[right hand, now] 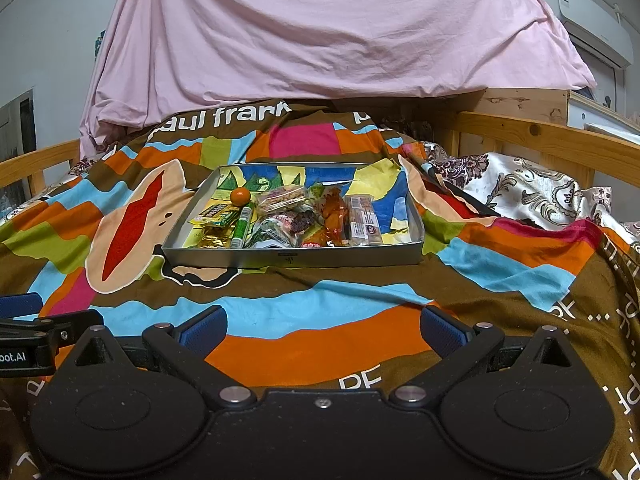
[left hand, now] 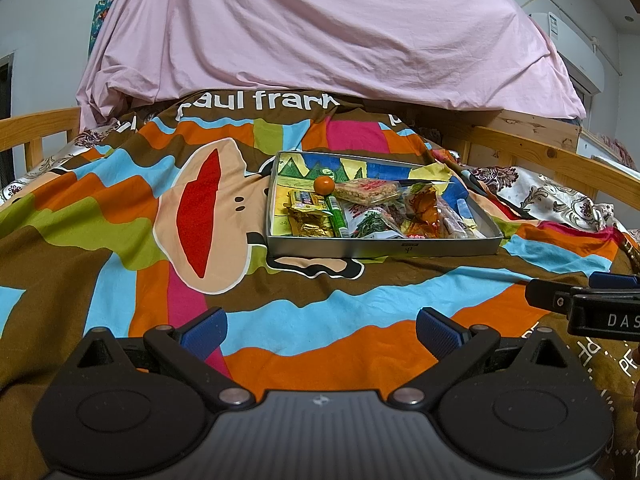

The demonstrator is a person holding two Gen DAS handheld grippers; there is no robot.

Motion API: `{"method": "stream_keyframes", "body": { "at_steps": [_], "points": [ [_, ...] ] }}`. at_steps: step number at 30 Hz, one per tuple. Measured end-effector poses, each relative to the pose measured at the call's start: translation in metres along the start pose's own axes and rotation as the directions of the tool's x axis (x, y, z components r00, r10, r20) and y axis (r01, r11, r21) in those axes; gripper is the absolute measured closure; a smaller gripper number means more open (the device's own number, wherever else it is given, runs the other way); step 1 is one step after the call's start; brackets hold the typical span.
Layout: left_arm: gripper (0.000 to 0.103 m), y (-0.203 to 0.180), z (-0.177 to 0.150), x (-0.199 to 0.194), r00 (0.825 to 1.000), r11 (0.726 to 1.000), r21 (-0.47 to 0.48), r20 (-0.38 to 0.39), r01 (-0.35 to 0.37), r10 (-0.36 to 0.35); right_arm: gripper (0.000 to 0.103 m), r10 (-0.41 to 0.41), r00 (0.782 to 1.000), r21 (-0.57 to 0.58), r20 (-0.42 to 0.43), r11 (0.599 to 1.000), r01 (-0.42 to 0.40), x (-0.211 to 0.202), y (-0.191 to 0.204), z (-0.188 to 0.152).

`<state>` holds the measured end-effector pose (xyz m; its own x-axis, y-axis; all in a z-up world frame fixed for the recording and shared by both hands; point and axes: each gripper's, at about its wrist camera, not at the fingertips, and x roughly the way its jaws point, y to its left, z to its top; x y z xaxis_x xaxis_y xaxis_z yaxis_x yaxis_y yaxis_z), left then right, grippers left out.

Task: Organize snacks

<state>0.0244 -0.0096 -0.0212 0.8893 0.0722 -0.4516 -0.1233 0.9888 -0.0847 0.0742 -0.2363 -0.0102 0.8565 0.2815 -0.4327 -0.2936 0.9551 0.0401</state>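
Observation:
A shallow grey tray [left hand: 384, 247] [right hand: 296, 258] with a colourful lining sits on the bedspread ahead of both grippers. It holds several snack packets: gold-wrapped ones [left hand: 308, 216] [right hand: 214, 236], a green tube [left hand: 335, 216] [right hand: 242, 226], a peanut bar [left hand: 366, 192] [right hand: 280, 197], an orange wrapper [left hand: 424, 210] [right hand: 334, 216], a long clear-wrapped bar [right hand: 362, 220], and a small orange fruit [left hand: 324, 185] [right hand: 240, 196]. My left gripper [left hand: 322, 332] is open and empty, well short of the tray. My right gripper [right hand: 324, 330] is open and empty too; it shows at the right edge of the left wrist view [left hand: 584, 304].
A colourful cartoon-print bedspread [left hand: 200, 208] [right hand: 500, 248] covers the bed. A pink sheet [left hand: 320, 32] [right hand: 320, 28] hangs behind the tray. Wooden bed rails [left hand: 560, 156] [right hand: 552, 136] run along both sides. A patterned white cloth [right hand: 528, 192] lies at the right.

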Motion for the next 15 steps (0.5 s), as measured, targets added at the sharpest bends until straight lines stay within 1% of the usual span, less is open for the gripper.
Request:
{"method": "stream_keyframes", "body": {
  "at_steps": [5, 7, 9, 11, 15],
  "points": [
    [0.000, 0.0008, 0.0008, 0.0011, 1.000, 1.000, -0.004, -0.015, -0.003, 0.003, 0.001, 0.000, 1.000, -0.001, 0.001, 1.000, 0.000, 0.0000, -0.0001, 0.0001],
    [0.000, 0.0014, 0.0031, 0.0011, 0.999, 1.000, -0.019, -0.035, -0.019, 0.018, 0.001, 0.000, 1.000, 0.000, 0.000, 1.000, 0.000, 0.0001, 0.0002, 0.0000],
    [0.000, 0.0004, 0.0047, -0.0003, 0.999, 0.999, -0.015, -0.031, -0.034, 0.034, 0.001, 0.000, 1.000, 0.000, 0.000, 1.000, 0.000, 0.0001, 0.0001, 0.0001],
    [0.000, -0.0013, 0.0058, -0.0013, 0.999, 1.000, 0.003, -0.029, -0.025, 0.025, 0.001, 0.000, 1.000, -0.001, 0.000, 1.000, 0.000, 0.0001, 0.0001, 0.0001],
    [0.000, -0.0024, 0.0061, -0.0031, 1.000, 1.000, 0.003, -0.025, -0.002, 0.002, 0.001, 0.000, 1.000, -0.001, 0.000, 1.000, 0.000, 0.0002, 0.0001, 0.0003]
  ]
}}
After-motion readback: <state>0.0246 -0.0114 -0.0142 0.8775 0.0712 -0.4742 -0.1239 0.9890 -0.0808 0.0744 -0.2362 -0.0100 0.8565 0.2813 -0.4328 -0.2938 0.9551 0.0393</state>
